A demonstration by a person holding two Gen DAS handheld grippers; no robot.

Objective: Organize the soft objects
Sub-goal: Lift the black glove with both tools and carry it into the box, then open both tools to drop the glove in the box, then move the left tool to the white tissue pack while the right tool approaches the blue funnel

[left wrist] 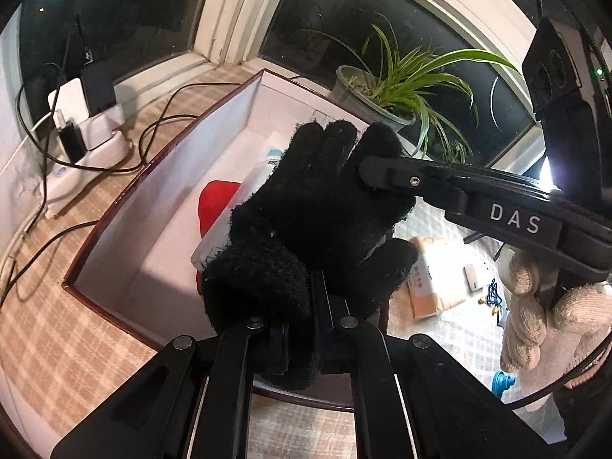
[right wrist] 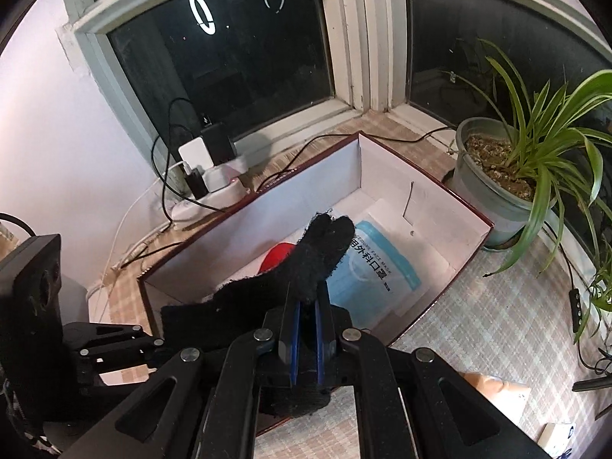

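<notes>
I am holding the black knit glove over the open box with both tools: my left gripper is clamping its cuff end, and my right gripper is pinching its finger end. Inside the box a blue face mask pack is lying beside a red soft item, and a potted plant is standing just beside the box

I read this as a home: night-dark window, potted spider plant, chargers on a power strip, checked cloth.
</notes>
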